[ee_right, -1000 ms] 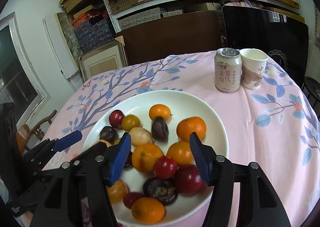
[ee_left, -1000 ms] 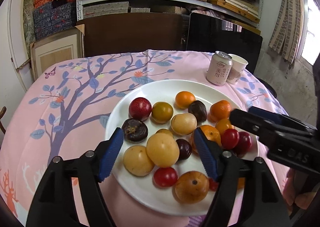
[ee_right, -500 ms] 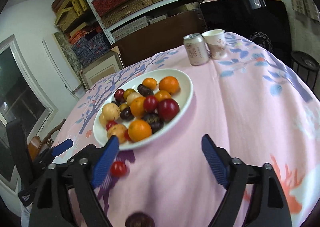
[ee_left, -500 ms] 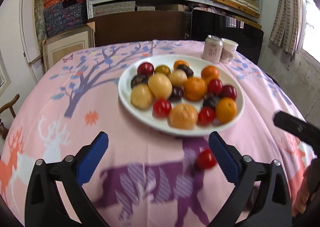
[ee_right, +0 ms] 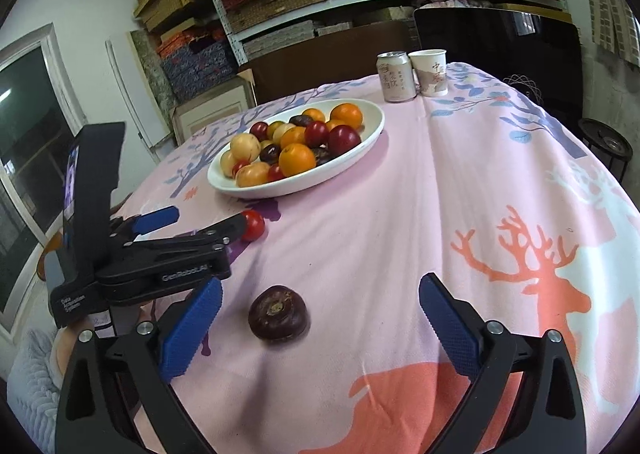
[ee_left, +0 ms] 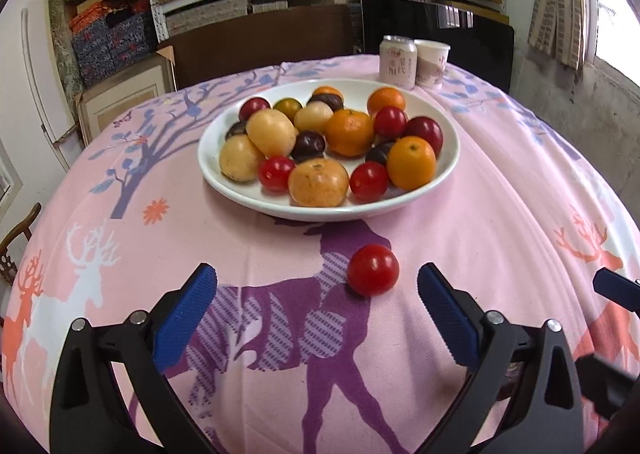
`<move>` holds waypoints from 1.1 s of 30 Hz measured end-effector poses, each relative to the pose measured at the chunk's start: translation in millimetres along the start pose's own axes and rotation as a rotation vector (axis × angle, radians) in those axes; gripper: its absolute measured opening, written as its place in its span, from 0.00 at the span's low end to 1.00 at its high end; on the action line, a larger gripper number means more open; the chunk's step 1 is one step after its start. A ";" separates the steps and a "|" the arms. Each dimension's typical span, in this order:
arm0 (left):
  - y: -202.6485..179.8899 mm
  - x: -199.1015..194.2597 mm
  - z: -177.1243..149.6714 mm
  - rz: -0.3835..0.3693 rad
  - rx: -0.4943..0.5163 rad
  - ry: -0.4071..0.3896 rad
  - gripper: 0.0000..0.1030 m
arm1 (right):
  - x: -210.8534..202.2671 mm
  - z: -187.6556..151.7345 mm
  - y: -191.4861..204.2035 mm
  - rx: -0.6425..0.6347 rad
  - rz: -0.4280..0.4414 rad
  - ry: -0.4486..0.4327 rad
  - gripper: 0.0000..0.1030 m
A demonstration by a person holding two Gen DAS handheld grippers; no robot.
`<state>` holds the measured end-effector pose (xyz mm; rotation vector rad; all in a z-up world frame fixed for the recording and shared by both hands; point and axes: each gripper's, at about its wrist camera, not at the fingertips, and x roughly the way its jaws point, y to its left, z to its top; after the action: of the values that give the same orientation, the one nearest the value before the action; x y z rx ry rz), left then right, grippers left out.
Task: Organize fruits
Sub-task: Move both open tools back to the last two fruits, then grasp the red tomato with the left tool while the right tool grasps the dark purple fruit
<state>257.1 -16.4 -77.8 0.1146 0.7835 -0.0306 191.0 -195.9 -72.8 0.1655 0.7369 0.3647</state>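
Sorting step: both fingers spread, empty; tomato (ee_left: 373, 270) and dark fruit (ee_right: 278, 312) on worktop; next, plate (ee_left: 224, 178) pick.

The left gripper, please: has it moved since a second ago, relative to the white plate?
Yes. The left gripper has drawn back toward the person: the white plate now lies well beyond it, with a red tomato on the cloth between.

Both grippers pulled back off the plate (ee_left: 448, 178). Left gripper (ee_left: 318, 308) spread wider; red tomato (ee_left: 373, 270) now on cloth, centre frame. Dark fruit (ee_right: 278, 313), probably a passion fruit, lies lower centre before right gripper (ee_right: 318, 320), also wider.
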 end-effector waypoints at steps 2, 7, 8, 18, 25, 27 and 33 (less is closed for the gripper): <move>-2.4 4.2 0.8 0.000 0.009 0.012 0.96 | 2.4 -1.1 2.8 -0.011 0.005 0.018 0.97; -6.4 13.9 3.2 -0.005 0.028 0.047 0.96 | 8.3 -5.6 13.3 -0.068 0.017 0.065 0.97; -6.8 15.4 3.2 -0.006 0.029 0.053 0.96 | 8.9 -6.2 15.8 -0.079 0.018 0.071 0.97; -2.8 21.0 3.7 -0.017 0.007 0.079 0.96 | 11.9 -13.3 42.4 -0.206 0.029 0.102 0.97; -1.1 22.5 3.1 -0.024 -0.003 0.088 0.96 | 18.6 -13.8 39.0 -0.189 0.015 0.142 0.84; -0.5 23.0 2.7 -0.026 -0.007 0.091 0.96 | 19.7 -14.0 38.7 -0.191 0.021 0.149 0.76; 1.6 25.2 2.2 -0.032 -0.016 0.103 0.96 | 26.7 -14.8 36.0 -0.180 0.043 0.195 0.38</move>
<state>276.7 -14.7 -93.9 0.0888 0.8879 -0.0485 189.5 -152.1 -90.5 -0.0245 0.8891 0.4911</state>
